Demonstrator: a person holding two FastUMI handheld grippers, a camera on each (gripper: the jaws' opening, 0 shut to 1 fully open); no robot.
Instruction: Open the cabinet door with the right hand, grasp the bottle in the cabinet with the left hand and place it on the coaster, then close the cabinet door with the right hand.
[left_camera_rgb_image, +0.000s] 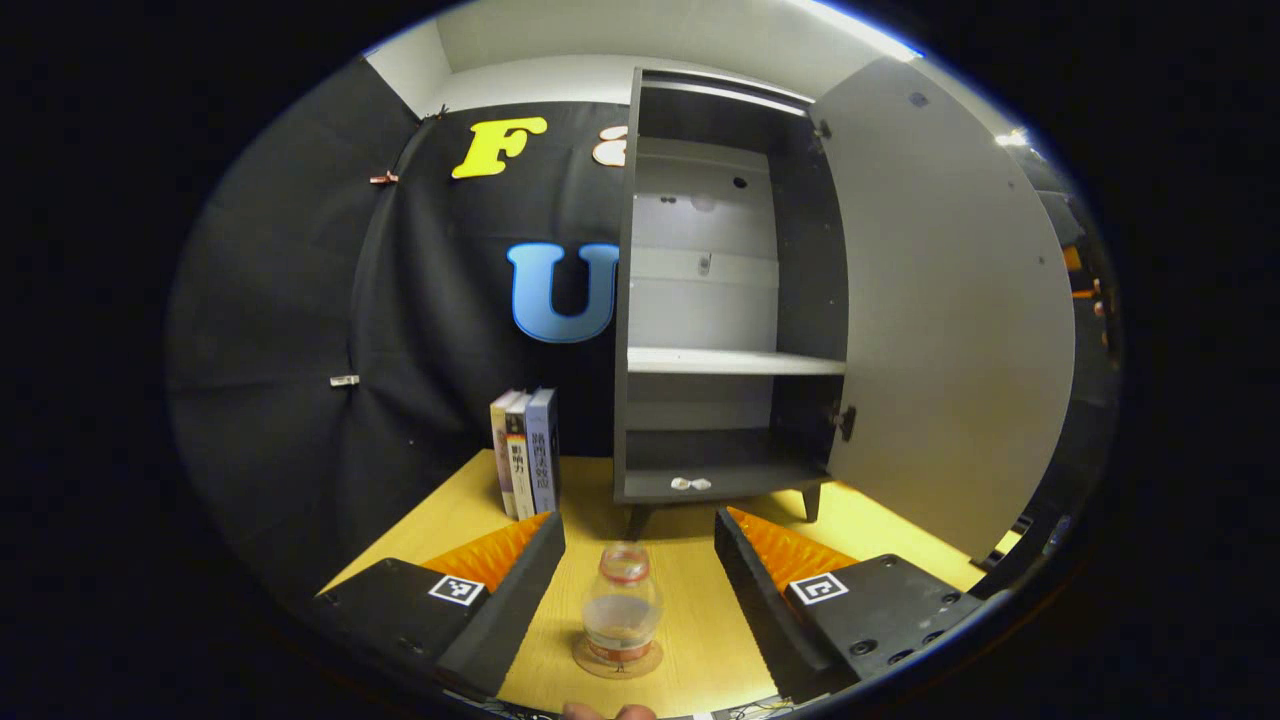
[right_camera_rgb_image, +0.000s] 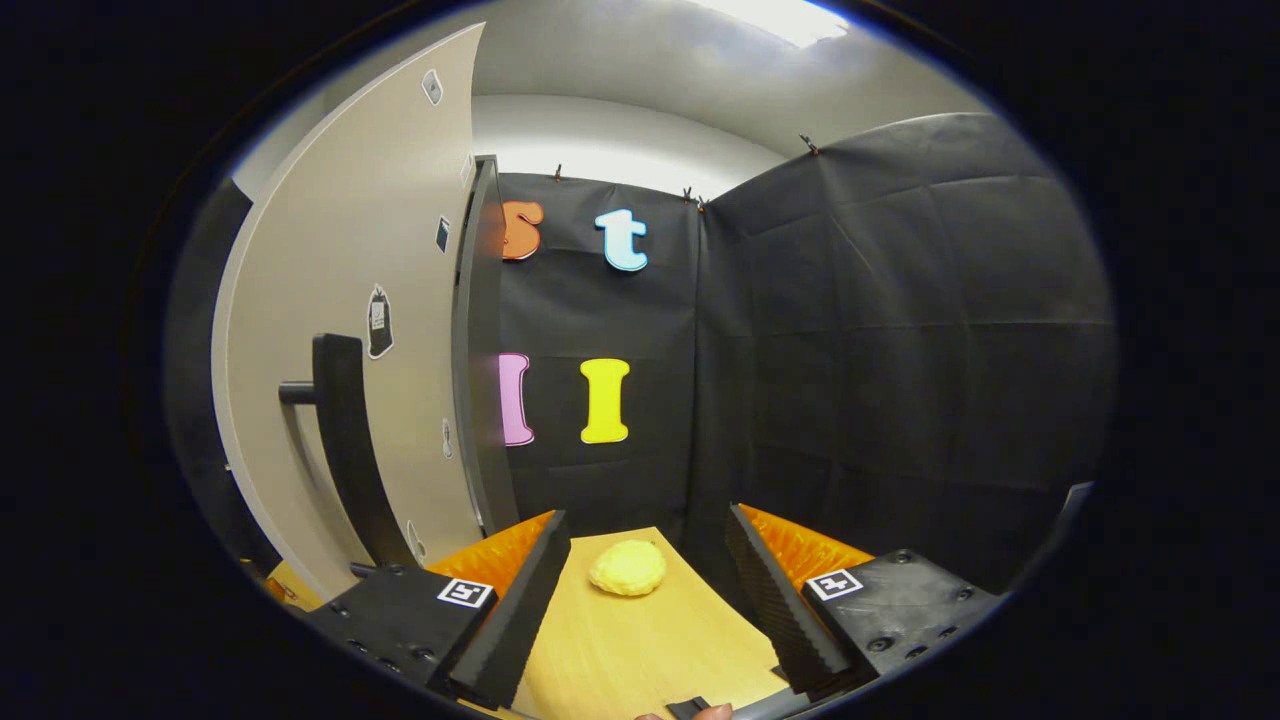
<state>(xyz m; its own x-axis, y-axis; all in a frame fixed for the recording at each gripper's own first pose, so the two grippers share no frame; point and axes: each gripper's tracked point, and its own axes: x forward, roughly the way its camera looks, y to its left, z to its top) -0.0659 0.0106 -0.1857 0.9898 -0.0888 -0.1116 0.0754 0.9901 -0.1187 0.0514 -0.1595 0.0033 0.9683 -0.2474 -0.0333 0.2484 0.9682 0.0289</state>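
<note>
Now: left hand-held gripper (left_camera_rgb_image: 640, 560) spread, bottle (left_camera_rgb_image: 621, 610) standing free on coaster (left_camera_rgb_image: 617, 662) | right hand-held gripper (right_camera_rgb_image: 648, 565) spread, empty | next: reach far-left to handle (right_camera_rgb_image: 345, 440), swing cabinet door (right_camera_rgb_image: 350, 330) closed.

Your cabinet door (left_camera_rgb_image: 950, 320) stands wide at 3 o'clock; the shelves (left_camera_rgb_image: 735, 362) are bare, books (left_camera_rgb_image: 525, 450) crowd 10 o'clock, the bottle (left_camera_rgb_image: 622, 610) blocks the bench (left_camera_rgb_image: 700, 640) ahead

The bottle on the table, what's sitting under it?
A round coaster lies under the bottle, its rim showing around the base on the table. The coaster's middle is covered by the bottle.
</note>
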